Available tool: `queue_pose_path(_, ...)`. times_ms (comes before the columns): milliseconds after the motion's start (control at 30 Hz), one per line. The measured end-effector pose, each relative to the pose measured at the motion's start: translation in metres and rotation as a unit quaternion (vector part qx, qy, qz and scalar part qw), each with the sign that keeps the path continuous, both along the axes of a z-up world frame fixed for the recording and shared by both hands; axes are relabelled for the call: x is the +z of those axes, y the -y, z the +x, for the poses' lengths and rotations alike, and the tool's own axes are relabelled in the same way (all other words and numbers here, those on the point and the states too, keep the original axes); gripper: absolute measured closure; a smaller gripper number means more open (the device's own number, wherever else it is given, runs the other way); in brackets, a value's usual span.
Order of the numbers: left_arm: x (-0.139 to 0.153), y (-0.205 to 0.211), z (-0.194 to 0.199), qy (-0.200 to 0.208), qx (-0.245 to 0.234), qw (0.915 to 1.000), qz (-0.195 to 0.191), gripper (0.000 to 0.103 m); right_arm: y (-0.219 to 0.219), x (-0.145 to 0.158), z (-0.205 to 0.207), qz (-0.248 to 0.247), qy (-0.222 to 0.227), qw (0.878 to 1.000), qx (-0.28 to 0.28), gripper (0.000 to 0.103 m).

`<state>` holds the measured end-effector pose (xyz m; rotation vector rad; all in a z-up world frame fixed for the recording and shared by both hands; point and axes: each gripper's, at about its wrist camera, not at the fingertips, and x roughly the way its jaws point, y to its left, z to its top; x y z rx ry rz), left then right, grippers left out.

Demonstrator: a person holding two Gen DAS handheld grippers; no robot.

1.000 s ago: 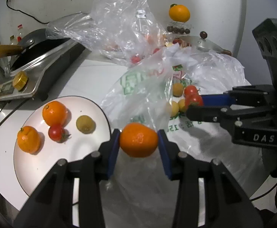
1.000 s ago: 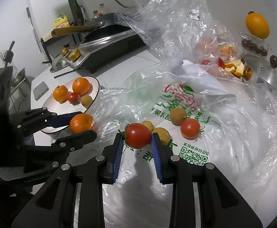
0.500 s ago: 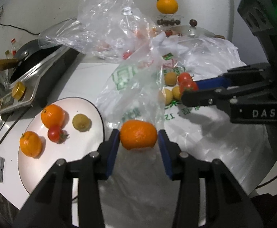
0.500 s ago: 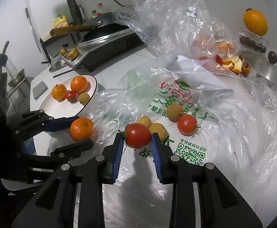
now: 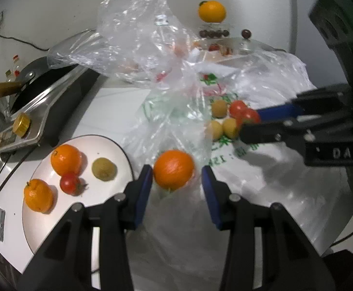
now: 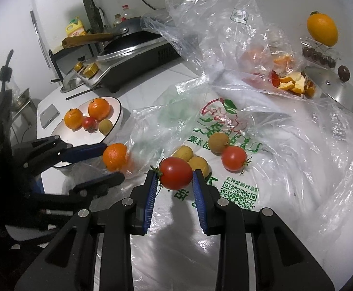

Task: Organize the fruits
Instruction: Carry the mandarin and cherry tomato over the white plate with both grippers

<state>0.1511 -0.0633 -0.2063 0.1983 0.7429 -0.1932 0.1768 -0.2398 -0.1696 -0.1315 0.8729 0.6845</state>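
We hold a two-finger tool in each hand over a white table point(image 6: 152, 84) strewn with clear plastic bags.

Our left gripper point(image 5: 175, 180) has its blue-padded fingers point(image 5: 143, 186) around a round orange mandarin point(image 5: 173, 169). In the left wrist view the left pad touches the fruit, while a gap shows between the fruit and the right pad; the picture is blurred here, so we cannot tell whether the mandarin is firmly clamped. It sits just to the right of the rim of a round white plate point(image 5: 40, 228), over crumpled clear plastic. From the right wrist view the same mandarin point(image 6: 115, 157) appears at the tips of the left gripper point(image 6: 111, 161), near the plate's edge point(image 6: 118, 118).

On the plate lie two more oranges point(image 5: 66, 160), a small red tomato point(image 5: 69, 183) and a small yellow-green round fruit point(image 5: 104, 169).

Our right gripper point(image 6: 175, 180) is clamped on a red tomato point(image 6: 175, 173), both blue pads pressing its sides, above a flattened clear plastic bag with green and red print point(image 6: 215, 121). On that bag, just beyond the held tomato, rest two small yellow fruits point(image 6: 182, 153), a brownish round fruit point(image 6: 218, 142) and another red tomato point(image 6: 234, 158) touching it.

Farther back stand a black and silver cooker point(image 6: 132, 55) with a pan, and a steel pot lid point(image 6: 336, 94).
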Motion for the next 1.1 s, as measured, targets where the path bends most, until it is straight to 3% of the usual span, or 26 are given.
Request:
queue_pose_path(200, 0.009, -0.017, 0.009, -0.004, 0.026, 0.9987, -0.043, 0.059, 0.001, -0.001, 0.002, 0.002, -0.002, 1.000, -0.002, 0.071)
queue_pose_path(433, 0.018, -0.030, 0.014, 0.009, 0.057, 0.9978, -0.031, 0.059, 0.003, -0.002, 0.004, 0.003, -0.003, 1.000, -0.005, 0.071)
queue_pose_path(800, 0.013, -0.010, 0.016, 0.010, 0.023, 0.9996, -0.016, 0.059, 0.004, -0.002, 0.004, 0.005, -0.003, 1.000, -0.006, 0.071)
queue_pose_path(1100, 0.000, 0.003, 0.026, -0.029, -0.010, 0.9976, -0.062, 0.058, 0.012, -0.001, 0.003, 0.007, -0.001, 1.000, -0.014, 0.071)
